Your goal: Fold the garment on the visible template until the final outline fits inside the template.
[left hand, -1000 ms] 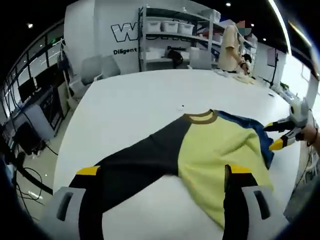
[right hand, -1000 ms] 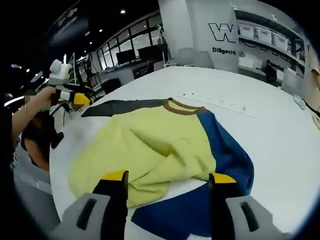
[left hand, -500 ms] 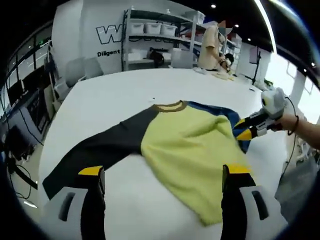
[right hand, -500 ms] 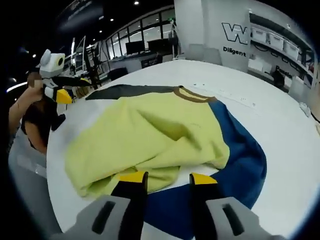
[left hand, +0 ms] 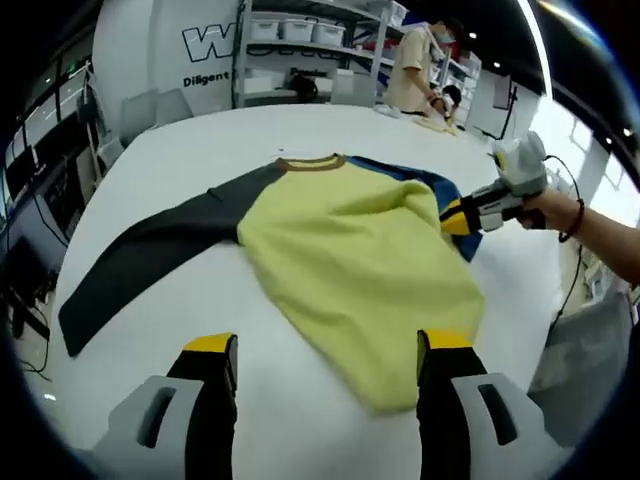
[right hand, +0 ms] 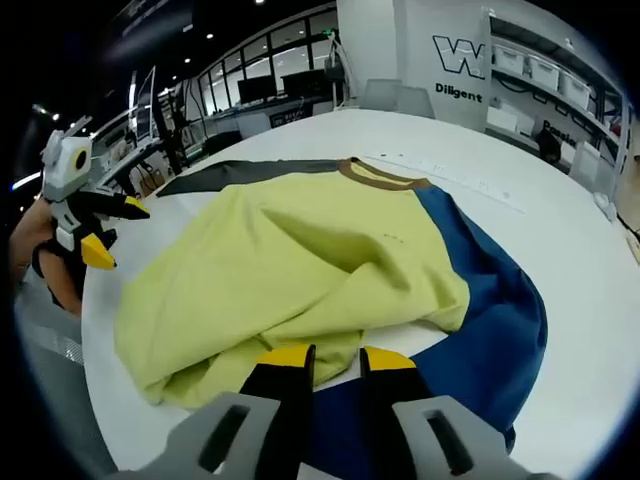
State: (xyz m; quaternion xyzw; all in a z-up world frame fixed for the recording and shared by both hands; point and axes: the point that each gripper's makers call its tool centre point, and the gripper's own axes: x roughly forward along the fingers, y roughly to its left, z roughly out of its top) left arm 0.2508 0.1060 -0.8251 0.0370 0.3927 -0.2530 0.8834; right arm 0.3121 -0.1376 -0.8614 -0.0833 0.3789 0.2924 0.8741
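A yellow-bodied sweatshirt (left hand: 350, 240) with a brown collar (left hand: 310, 161), one black sleeve (left hand: 150, 255) and one blue sleeve (right hand: 490, 320) lies rumpled on the white table (left hand: 180, 150), its body spread across the middle and the black sleeve stretched toward one edge. The left gripper (left hand: 325, 350) hovers over the near table edge with its jaws spread wide. The right gripper (right hand: 327, 357) has its jaws nearly pressed together at the yellow hem beside the blue sleeve; whether they pinch cloth cannot be told.
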